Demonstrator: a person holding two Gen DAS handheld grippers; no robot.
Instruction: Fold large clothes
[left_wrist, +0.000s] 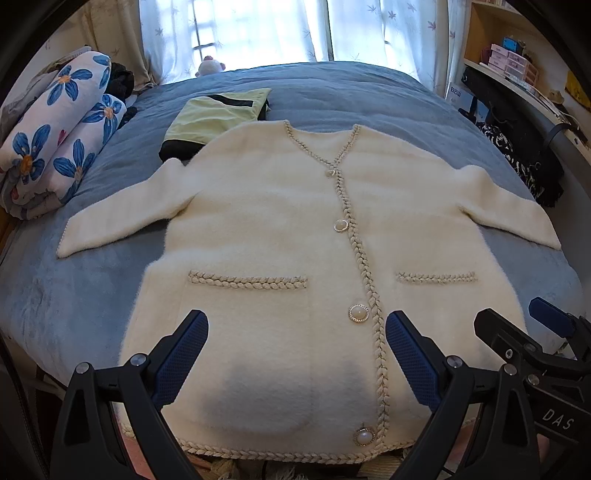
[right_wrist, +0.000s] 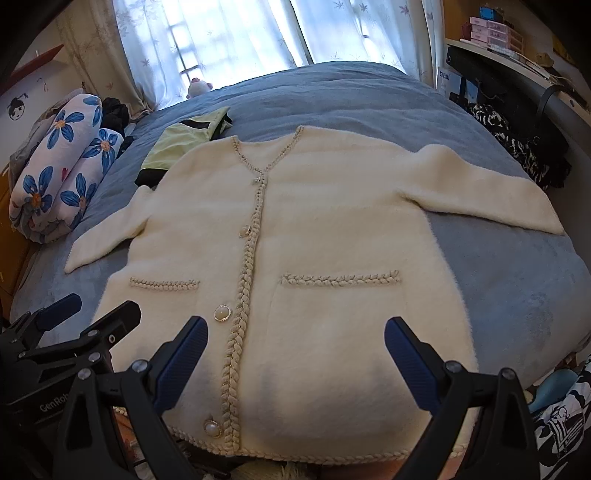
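Note:
A cream fuzzy cardigan (left_wrist: 280, 236) (right_wrist: 325, 229) with braided trim and pearl buttons lies flat and face up on the blue bed, both sleeves spread outward. My left gripper (left_wrist: 297, 328) hovers open above the hem, over the left pocket and the button line. My right gripper (right_wrist: 295, 334) is open too, above the hem over the right pocket. Neither holds any cloth. The right gripper (left_wrist: 517, 332) shows at the lower right of the left wrist view, and the left gripper (right_wrist: 85, 314) at the lower left of the right wrist view.
A folded pale-green and black garment (left_wrist: 218, 118) (right_wrist: 184, 142) lies beyond the cardigan's left shoulder. A rolled floral quilt (left_wrist: 59, 140) (right_wrist: 62, 166) sits at the bed's left edge. Dark patterned clothes (left_wrist: 524, 162) hang at the right, under shelves (left_wrist: 517, 62). Blue bedspread (left_wrist: 369, 96) stretches behind.

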